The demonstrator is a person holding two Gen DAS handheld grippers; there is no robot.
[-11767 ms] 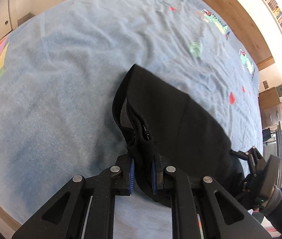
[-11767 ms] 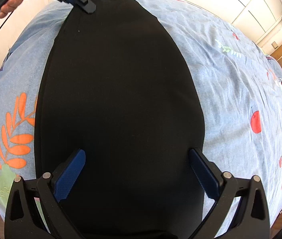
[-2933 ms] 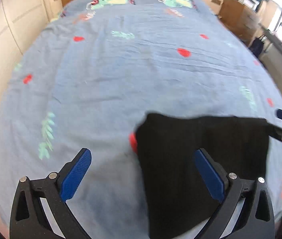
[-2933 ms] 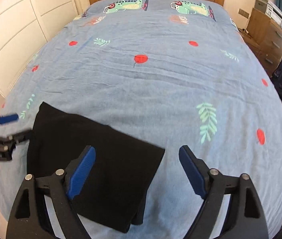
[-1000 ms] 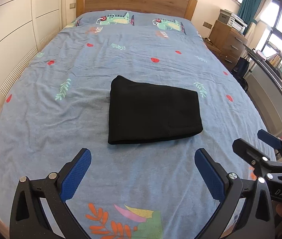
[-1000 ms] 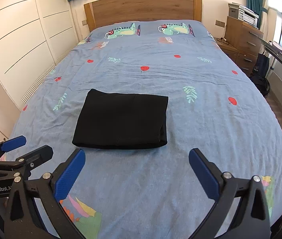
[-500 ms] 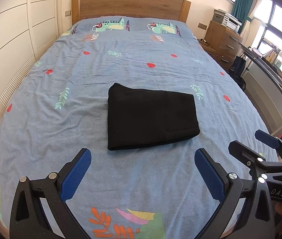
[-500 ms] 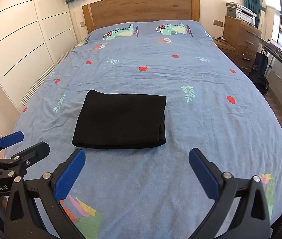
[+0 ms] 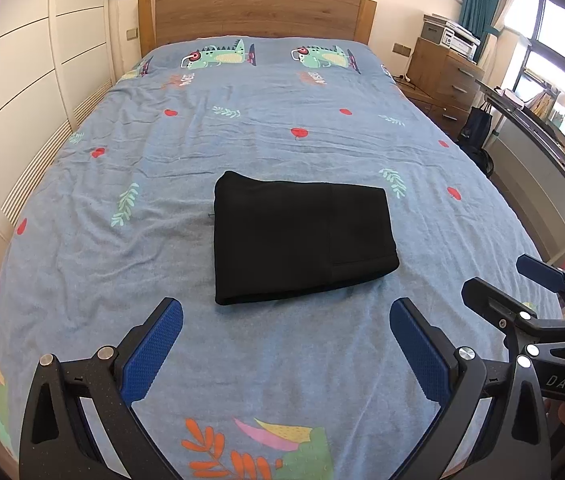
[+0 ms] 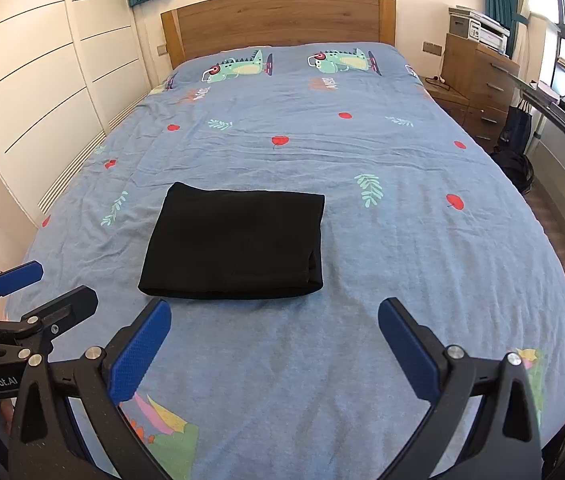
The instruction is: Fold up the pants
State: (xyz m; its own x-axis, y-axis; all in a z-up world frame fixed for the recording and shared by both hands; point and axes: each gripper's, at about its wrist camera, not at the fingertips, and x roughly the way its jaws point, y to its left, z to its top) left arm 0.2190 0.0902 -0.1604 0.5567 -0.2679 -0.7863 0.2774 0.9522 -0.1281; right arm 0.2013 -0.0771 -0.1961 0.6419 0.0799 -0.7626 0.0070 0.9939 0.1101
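Note:
The black pants [image 9: 298, 236] lie folded into a flat rectangle in the middle of the blue bed cover [image 9: 242, 140]; they also show in the right wrist view [image 10: 238, 240]. My left gripper [image 9: 286, 340] is open and empty, held back above the foot of the bed, short of the pants. My right gripper [image 10: 274, 338] is open and empty too, also short of the pants. The right gripper shows in the left wrist view [image 9: 522, 280] at the right edge. The left gripper shows in the right wrist view [image 10: 38, 292] at the left edge.
A wooden headboard [image 9: 254, 16] stands at the far end. White wardrobe doors [image 10: 34, 80] run along the left. A wooden dresser [image 10: 478, 76] with a printer, a dark bag [image 10: 516, 160] and a desk stand on the right.
Both grippers have drawn slightly further back from the bed, so the folded pants look a little smaller. The pants have not moved.

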